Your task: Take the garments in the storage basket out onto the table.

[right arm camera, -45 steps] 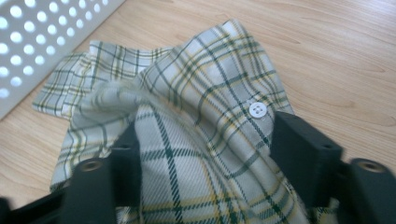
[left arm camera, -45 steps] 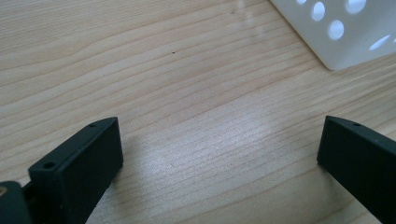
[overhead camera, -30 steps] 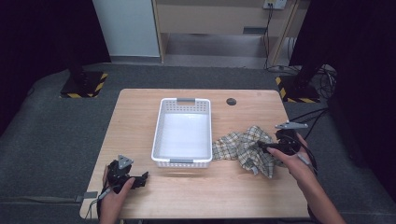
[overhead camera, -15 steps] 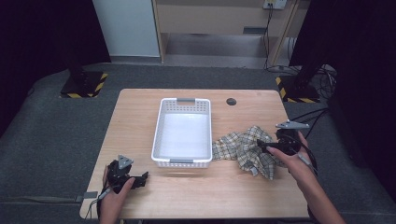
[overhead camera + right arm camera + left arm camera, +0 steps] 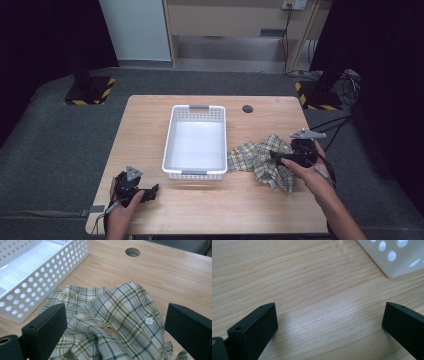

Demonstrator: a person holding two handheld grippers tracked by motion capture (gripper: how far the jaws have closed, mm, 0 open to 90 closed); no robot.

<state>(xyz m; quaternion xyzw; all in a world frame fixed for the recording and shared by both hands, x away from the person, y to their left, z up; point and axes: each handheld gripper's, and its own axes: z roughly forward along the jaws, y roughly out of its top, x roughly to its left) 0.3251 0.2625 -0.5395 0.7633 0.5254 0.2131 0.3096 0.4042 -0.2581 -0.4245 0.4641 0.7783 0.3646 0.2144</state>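
Spread wide, the right gripper [image 5: 115, 322] hangs just above the plaid shirt [image 5: 117, 322], one jaw at each side of the crumpled heap and nothing between them yet. That shirt lies bunched on the wooden table [image 5: 150, 125], just to the right of the white perforated basket [image 5: 196, 172], its left edge close against the basket's wall. It looks light, limp and thin, so it should drape and trail when lifted; the raised fold near the white button [image 5: 149, 320] seems the best place to pinch, taking several layers at once. In the high view the right hand [image 5: 300, 167] reaches in over the cloth, forearm angled from the lower right. Down at the near left corner the left gripper [image 5: 145, 192] rests low over bare wood, its jaws likewise parted and holding nothing.
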